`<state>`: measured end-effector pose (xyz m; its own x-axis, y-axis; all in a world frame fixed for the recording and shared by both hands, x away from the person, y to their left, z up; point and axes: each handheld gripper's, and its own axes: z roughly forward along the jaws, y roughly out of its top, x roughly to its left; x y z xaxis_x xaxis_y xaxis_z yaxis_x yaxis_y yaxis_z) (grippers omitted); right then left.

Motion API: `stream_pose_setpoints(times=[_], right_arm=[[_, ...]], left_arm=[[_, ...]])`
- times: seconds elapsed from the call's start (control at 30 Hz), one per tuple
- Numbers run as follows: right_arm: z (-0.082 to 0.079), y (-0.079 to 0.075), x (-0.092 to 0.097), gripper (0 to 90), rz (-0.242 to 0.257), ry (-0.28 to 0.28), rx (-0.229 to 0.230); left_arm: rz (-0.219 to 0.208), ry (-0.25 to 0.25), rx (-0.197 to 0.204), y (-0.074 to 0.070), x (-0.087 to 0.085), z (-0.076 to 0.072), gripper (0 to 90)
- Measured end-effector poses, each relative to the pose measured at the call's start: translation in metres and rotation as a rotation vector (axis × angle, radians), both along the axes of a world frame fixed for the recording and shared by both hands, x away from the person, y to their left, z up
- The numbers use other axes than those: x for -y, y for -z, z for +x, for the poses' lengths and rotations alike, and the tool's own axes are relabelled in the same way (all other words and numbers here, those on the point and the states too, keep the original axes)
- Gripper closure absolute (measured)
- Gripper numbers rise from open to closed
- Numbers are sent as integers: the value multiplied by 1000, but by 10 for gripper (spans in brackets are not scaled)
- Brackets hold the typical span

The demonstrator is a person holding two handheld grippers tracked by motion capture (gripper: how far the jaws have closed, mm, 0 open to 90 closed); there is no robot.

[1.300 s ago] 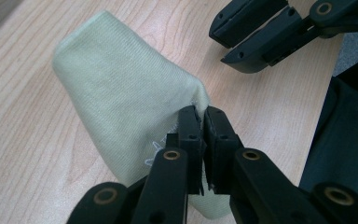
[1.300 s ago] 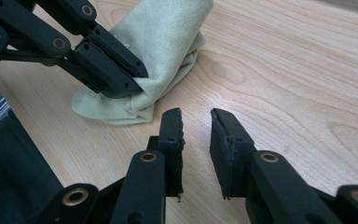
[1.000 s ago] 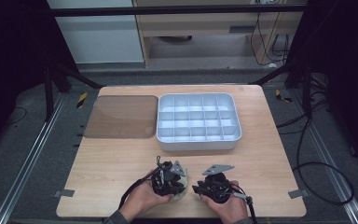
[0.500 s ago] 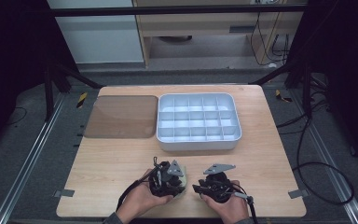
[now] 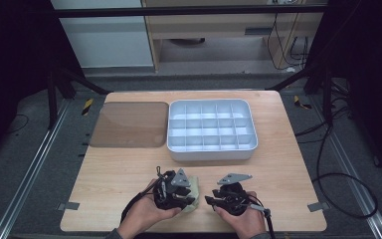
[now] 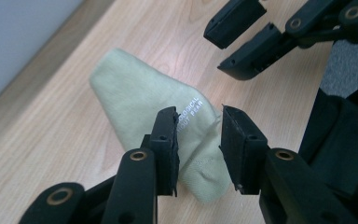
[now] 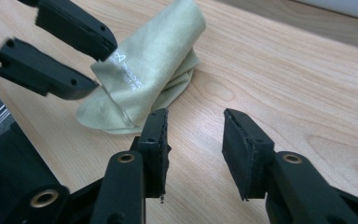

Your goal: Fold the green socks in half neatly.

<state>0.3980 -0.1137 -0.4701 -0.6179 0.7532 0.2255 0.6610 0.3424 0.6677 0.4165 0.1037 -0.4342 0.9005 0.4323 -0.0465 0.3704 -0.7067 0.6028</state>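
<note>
Both grippers loosen over a folded cloth at the table's near edge

The left gripper [image 5: 188, 191] has just been opening, released, with the pale green cloth [image 6: 154, 107] lying under its jaws; the right gripper [image 5: 210, 200], also just opening, holds nothing. Beyond, the brown mat [image 5: 129, 124] and compartment tray [image 5: 211, 152] stand well apart, obstructing nothing.

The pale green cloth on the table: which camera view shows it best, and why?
The left gripper view: the cloth lies folded, lettering visible, nearly whole. The right gripper view shows it partly behind the other gripper's jaws; the high view shows just an edge.
</note>
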Motion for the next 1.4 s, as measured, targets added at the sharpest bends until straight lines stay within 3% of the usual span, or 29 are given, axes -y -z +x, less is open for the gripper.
stream_pose_setpoints(times=[0.17, 0.33, 0.37, 0.53, 0.6, 0.77, 0.97, 1.13, 1.4], right_arm=[[0, -10, -1, 564, -2, 4, 14], [5, -28, -10, 492, -2, -8, 31], [5, -28, -10, 492, -2, -8, 31], [13, -40, -24, 406, -9, -17, 39], [15, -42, -28, 373, -12, -22, 41], [20, -45, -36, 313, -10, -34, 21], [28, -38, -45, 319, -38, -28, 4], [34, -24, -52, 324, -64, -21, -41], [45, 0, -66, 344, -105, 6, -85]], left_arm=[[-18, -46, 33, -11, -13, 3, 653], [-14, -117, 72, -16, -37, 10, 586], [-14, -117, 72, -16, -37, 10, 562], [-5, -215, 102, -14, -62, 14, 356], [4, -222, 101, -12, -71, 13, 294], [3, -248, 89, -5, -90, 11, 253], [46, -271, 111, 8, -105, 6, 227], [20, -294, 116, 17, -117, 8, 232], [25, -307, 51, 34, -131, 15, 236]])
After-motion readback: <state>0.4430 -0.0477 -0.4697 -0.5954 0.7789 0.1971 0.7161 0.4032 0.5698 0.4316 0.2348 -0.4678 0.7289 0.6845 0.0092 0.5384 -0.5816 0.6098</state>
